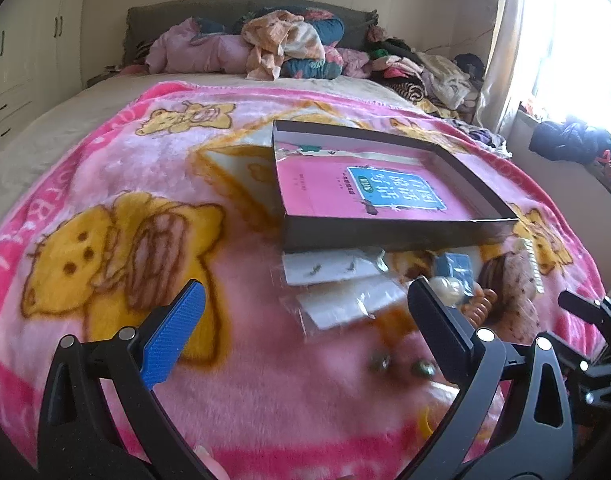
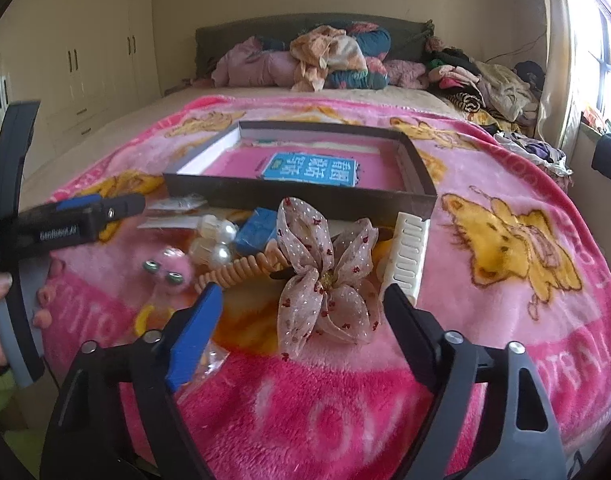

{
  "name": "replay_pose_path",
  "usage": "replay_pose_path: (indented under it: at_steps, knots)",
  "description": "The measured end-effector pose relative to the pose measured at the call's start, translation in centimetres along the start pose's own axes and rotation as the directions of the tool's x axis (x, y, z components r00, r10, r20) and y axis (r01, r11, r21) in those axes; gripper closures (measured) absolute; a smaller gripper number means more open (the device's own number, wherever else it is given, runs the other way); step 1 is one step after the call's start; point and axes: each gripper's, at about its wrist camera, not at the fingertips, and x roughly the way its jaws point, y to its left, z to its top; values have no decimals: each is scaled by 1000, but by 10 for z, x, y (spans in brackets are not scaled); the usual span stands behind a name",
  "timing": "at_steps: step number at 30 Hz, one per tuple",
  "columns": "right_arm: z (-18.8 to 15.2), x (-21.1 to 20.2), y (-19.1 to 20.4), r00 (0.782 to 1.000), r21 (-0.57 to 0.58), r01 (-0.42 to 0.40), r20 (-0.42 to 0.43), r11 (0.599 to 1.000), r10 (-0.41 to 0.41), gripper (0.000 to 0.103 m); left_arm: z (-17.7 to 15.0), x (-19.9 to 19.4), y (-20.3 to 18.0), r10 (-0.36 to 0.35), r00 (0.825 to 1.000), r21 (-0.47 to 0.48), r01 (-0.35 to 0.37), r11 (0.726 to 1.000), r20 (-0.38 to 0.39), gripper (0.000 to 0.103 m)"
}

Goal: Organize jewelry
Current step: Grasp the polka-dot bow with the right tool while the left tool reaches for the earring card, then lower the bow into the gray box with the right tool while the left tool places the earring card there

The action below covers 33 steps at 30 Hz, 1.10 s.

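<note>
A shallow dark box [image 1: 385, 236] [image 2: 305, 198] with a pink book inside lies on the pink bear blanket. In front of it is a pile of accessories: a sheer ribbon bow [image 2: 325, 280], a white comb [image 2: 405, 256], a coiled orange hair tie [image 2: 241, 268], pearls [image 2: 219, 248], a blue box [image 2: 257, 232], a pink fuzzy clip [image 2: 171, 266] and clear earring packets [image 1: 337, 288]. My left gripper [image 1: 305, 320] is open above the packets. My right gripper [image 2: 301, 316] is open around the bow, not gripping it.
The blanket [image 1: 105, 184] covers the bed's near end. Pillows and heaped clothes [image 2: 337, 56] lie at the headboard. White wardrobes [image 2: 77, 56] stand to the left, a bright window [image 2: 609, 40] to the right. A yellow ring [image 2: 143, 318] lies near the blanket's front.
</note>
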Motion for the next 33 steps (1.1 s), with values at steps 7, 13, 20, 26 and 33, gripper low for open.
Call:
replay_pose_path:
  at_steps: [7, 13, 20, 26, 33]
  knots:
    - [0, 24, 0, 998, -34, 23, -58, 999, -25, 51, 8, 30, -3, -17, 998, 2, 18, 1000, -62, 10]
    - [-1, 33, -8, 997, -24, 24, -71, 999, -26, 85, 9, 51, -5, -12, 993, 1, 12, 1000, -116, 11]
    - [3, 21, -12, 1000, -8, -24, -19, 1000, 24, 93, 11, 61, -7, -8, 991, -11, 7, 1000, -135, 18]
    - [5, 13, -13, 999, 0, -40, 9, 999, 40, 93, 13, 65, -8, 10, 990, -17, -13, 1000, -143, 38]
    - [13, 2, -14, 997, 11, -67, 45, 998, 67, 94, 16, 48, -5, -18, 993, -24, 16, 1000, -116, 40]
